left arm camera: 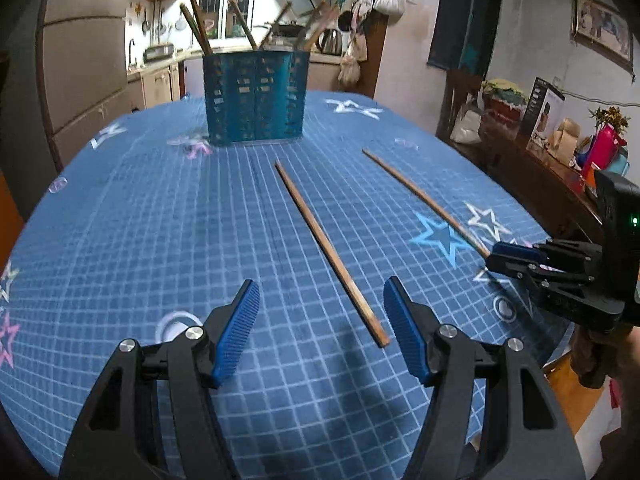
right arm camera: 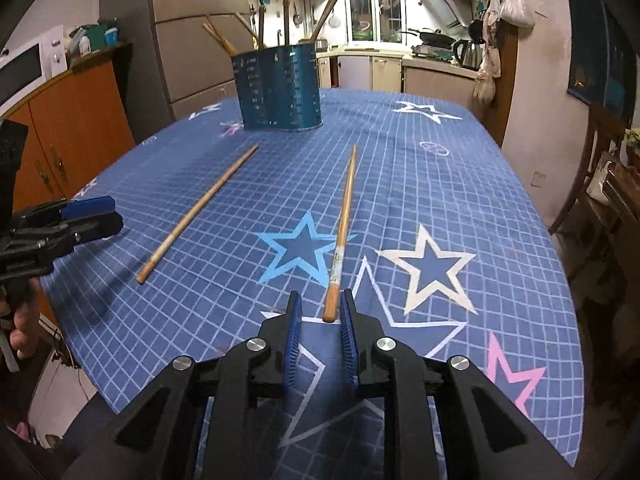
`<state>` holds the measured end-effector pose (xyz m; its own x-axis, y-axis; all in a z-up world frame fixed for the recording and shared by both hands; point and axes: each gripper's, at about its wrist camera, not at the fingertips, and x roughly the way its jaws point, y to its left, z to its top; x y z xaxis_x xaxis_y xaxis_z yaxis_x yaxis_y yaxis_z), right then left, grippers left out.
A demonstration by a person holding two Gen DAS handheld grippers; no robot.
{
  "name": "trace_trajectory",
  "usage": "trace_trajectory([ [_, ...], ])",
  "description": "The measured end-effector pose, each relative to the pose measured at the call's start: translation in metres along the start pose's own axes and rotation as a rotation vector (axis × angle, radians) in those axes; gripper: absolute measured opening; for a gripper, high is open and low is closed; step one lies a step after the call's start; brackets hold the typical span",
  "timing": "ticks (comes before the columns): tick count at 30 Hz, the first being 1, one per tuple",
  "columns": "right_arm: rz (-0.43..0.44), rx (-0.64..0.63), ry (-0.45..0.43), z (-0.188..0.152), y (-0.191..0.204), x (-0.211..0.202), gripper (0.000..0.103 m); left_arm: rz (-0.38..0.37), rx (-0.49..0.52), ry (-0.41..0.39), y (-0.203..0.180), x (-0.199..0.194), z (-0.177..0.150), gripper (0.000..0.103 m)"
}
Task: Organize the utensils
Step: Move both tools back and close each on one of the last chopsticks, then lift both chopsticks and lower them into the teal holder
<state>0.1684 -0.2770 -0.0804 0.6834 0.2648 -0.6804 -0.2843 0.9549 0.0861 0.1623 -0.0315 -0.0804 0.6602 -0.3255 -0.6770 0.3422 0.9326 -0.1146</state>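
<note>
The left gripper [left arm camera: 320,332] hovers low over the tablecloth [left arm camera: 160,220], level, its jaws spread wide and holding nothing; the near end of one chopstick [left arm camera: 330,252] lies just ahead between them. The right gripper [right arm camera: 320,312] is low too, jaws narrowed but parted around the near tip of the right chopstick [right arm camera: 342,236], not clamped. Both chopsticks lie flat, pointing toward the far blue holder [left arm camera: 256,98], which has utensils in it.

Dim warm indoor light; bright ceiling lamps glare at the top of both views. Soft shadows fall on the blue grid-patterned tablecloth [left arm camera: 160,220]. Fisheye bends the edges, corners black, distant kitchen soft
</note>
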Motion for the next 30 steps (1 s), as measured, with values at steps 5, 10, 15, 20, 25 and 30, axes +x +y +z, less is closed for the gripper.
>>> trace_trajectory([
  [5,-0.027,-0.003,-0.016,0.001,0.007,0.005,0.021,-0.012,0.005,0.023,-0.015,0.009,-0.006,0.062],
  [10,-0.028,0.013,-0.056,-0.006,0.009,0.003,0.02,0.0,0.027,0.03,-0.028,0.018,-0.014,0.05],
  [15,-0.033,0.018,-0.083,-0.013,0.008,-0.001,0.017,0.02,0.021,-0.004,-0.034,0.017,-0.017,0.024],
  [20,-0.029,0.024,-0.088,-0.014,0.007,-0.002,0.017,0.049,0.045,-0.032,-0.046,0.015,-0.025,0.024],
  [25,-0.036,0.032,-0.104,-0.017,0.008,-0.004,0.017,0.089,0.054,-0.067,-0.054,0.012,-0.032,0.024],
  [30,-0.057,0.034,-0.136,-0.023,0.01,-0.006,0.009,0.124,0.045,-0.113,-0.057,0.009,-0.039,0.012],
])
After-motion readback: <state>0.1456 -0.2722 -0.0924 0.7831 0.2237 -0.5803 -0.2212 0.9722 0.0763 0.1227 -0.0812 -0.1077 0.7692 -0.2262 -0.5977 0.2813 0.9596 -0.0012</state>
